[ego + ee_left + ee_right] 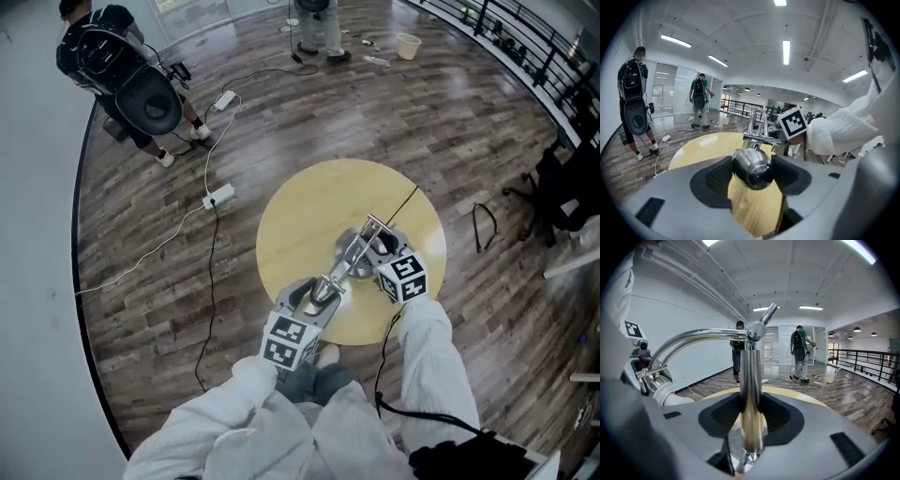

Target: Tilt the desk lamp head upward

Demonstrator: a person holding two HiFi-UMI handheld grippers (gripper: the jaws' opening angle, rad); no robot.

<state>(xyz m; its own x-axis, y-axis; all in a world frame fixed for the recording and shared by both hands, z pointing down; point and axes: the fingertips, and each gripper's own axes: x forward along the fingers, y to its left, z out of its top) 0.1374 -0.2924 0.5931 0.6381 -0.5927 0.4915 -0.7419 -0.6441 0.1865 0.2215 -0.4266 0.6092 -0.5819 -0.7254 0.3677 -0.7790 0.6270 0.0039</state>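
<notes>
Left gripper view shows the left tool [752,178] clamped on the round chrome lamp head [754,164], which sits between its pads above the yellow desk [300,216]. Right gripper view shows the right tool [749,416] closed on the upright post [751,380]. For a good tilt, I think the right tool should steady the post while the left one raises the head slowly around its joint, because smooth chrome may slip.

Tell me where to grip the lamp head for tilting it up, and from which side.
Take the lamp head across its round chrome body, coming from its free end, opposite the hinge. That rounded bulge seats well and leaves the hinge free; the left claw is shut on it so, the right claw steadying the upright post.
</notes>
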